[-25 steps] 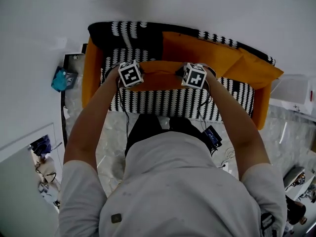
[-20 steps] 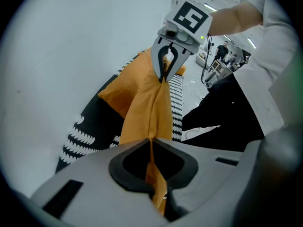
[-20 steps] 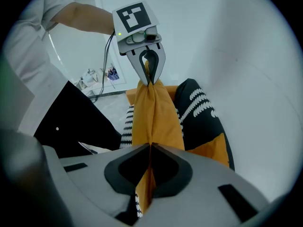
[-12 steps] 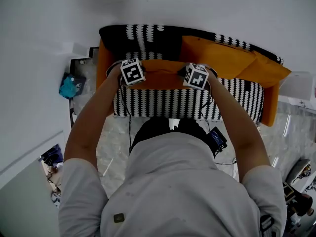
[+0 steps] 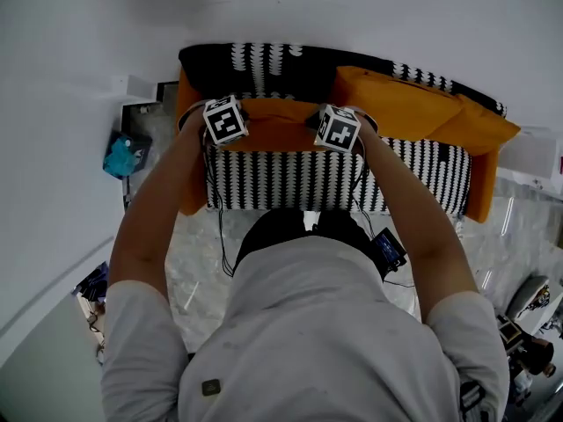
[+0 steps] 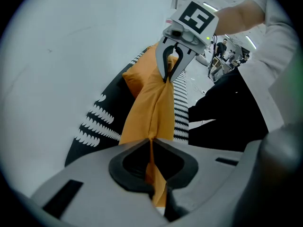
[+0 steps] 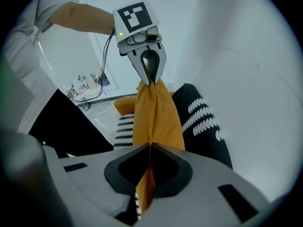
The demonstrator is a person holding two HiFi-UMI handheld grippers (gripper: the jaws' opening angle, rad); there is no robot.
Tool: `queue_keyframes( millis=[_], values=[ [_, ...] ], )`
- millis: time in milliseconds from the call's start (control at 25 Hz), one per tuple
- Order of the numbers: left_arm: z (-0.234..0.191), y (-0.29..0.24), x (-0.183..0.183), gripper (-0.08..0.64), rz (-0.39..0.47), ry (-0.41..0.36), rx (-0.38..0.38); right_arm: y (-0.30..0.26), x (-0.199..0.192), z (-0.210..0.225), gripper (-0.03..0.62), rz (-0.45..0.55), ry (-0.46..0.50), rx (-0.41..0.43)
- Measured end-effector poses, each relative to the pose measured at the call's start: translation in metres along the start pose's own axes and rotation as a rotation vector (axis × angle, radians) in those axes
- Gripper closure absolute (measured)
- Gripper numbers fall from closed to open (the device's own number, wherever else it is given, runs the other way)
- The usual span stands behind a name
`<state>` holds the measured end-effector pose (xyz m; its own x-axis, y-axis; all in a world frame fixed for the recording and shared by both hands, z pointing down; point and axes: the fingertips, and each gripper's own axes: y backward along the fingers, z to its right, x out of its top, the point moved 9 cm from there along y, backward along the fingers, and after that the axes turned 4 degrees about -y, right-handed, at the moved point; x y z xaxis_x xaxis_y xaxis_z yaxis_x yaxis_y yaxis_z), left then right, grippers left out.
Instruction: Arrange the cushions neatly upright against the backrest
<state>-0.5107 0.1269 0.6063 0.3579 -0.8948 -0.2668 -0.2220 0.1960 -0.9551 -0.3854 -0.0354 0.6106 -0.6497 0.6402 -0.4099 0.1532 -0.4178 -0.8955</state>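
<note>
Though apart, left gripper (image 7: pixel 151 82), right gripper (image 6: pixel 166 78) on one orange cushion (image 5: pixel 277 135)

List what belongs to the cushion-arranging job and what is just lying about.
Job: held orange cushion, pinched by left gripper and right gripper; second orange cushion; third orange cushion; sofa backrest.
Lying about: teal object on the floor; dark device with cables by the person's legs.

A plain white wall (image 5: pixel 369 7) runs behind the sofa (image 5: pixel 290 181), which has orange arms and a black-and-white patterned seat and back. The floor (image 5: pixel 198 253) is pale and marbled. A teal object (image 5: pixel 120 155) sits left of the sofa.
</note>
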Motion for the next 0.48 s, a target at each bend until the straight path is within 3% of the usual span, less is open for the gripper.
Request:
queue_keyframes(
  millis=[480],
  values=[
    [-0.06,-0.013,-0.036,0.535,-0.036,0.032,-0.004,-0.039,0.035,0.051,0.561,-0.001,-0.005,0.005]
  ],
)
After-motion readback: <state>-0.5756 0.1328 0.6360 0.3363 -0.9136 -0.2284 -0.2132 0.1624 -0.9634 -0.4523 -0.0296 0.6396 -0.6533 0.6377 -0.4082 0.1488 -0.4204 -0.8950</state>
